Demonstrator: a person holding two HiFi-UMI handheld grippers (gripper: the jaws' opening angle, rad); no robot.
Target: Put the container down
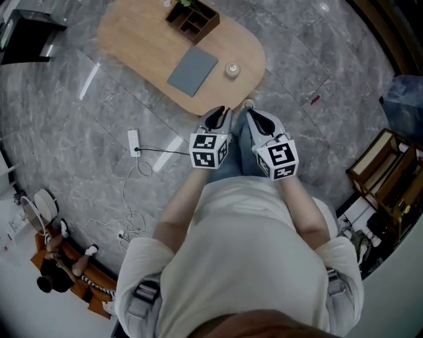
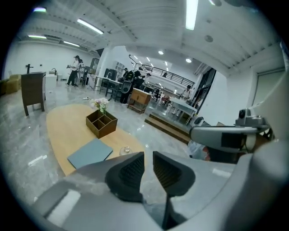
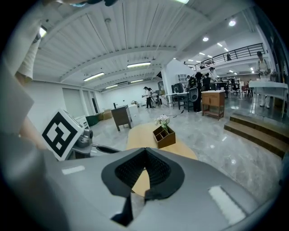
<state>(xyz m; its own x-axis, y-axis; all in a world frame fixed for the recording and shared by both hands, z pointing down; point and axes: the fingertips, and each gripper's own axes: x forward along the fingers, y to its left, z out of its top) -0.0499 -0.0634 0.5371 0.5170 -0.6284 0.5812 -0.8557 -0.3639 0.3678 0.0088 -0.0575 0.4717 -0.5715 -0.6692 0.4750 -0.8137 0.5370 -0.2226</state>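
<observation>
Claws hover empty short of the counter [image 1: 132, 39], left claw [image 2: 148, 157] barely parted, right claw [image 3: 145, 151] closed, while the small glass container [image 1: 232, 69] stands there beside a grey mat [image 1: 192, 70].

bright ceiling lights [image 2: 192, 13], floor [image 1: 89, 79] glare, fisheye edges

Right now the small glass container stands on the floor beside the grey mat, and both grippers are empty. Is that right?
Not the floor. The head view shows the glass container standing on the wooden table, beside the grey mat. The rest holds: the left gripper and the right gripper each have nothing between their jaws, as their own views show.
</observation>
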